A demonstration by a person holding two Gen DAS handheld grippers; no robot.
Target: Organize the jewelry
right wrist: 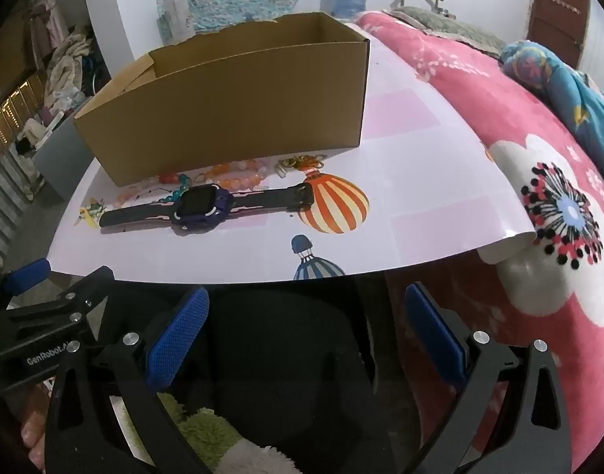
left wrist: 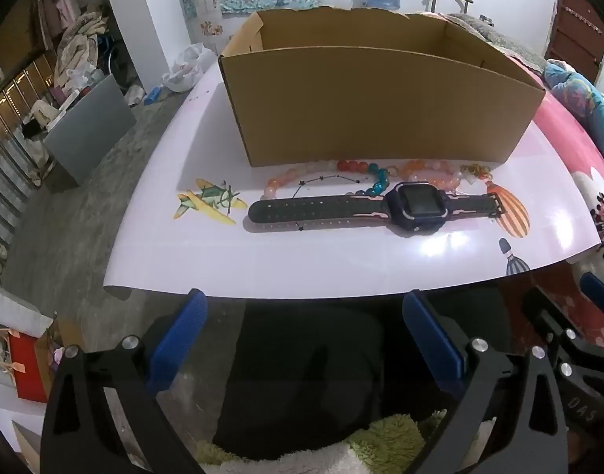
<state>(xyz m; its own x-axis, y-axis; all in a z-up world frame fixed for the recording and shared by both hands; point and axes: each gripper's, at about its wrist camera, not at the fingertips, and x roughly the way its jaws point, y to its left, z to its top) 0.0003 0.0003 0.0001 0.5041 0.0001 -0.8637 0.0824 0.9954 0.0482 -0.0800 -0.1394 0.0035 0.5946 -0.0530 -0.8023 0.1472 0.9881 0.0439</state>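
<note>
Lying ahead: a smartwatch (left wrist: 414,206) stretched flat on a glossy white sheet (left wrist: 302,260), beyond both grippers' fingertips.
Watch: rounded-square dark face in a purple-blue case, with a long perforated rubbery strap.
Beads: a bracelet of smooth round orange, pink and teal beads (left wrist: 333,175) just past the watch, against the foot of the box; a second pale orange strand (left wrist: 432,172) lies to its right.
Small rings: a tangle of thin yellow loops (left wrist: 475,170) farther right, by the strap's buckle end.
Box: plain corrugated cardboard box (left wrist: 381,106), open-topped, with a ragged far rim, standing behind the jewelry.
Sheet: printed with balloons and a plane; its near edge lies just ahead of the pads, its right corner curling up off a fleecy pink floral blanket (right wrist: 499,118).
Open room: bare sheet between the near edge and the watch.
Left gripper (left wrist: 302,339): tilted downward, its ribbed blue pads spread wide with nothing between them.
Right gripper (right wrist: 305,339): tilted likewise, equally wide and empty, just beside the left.
</note>
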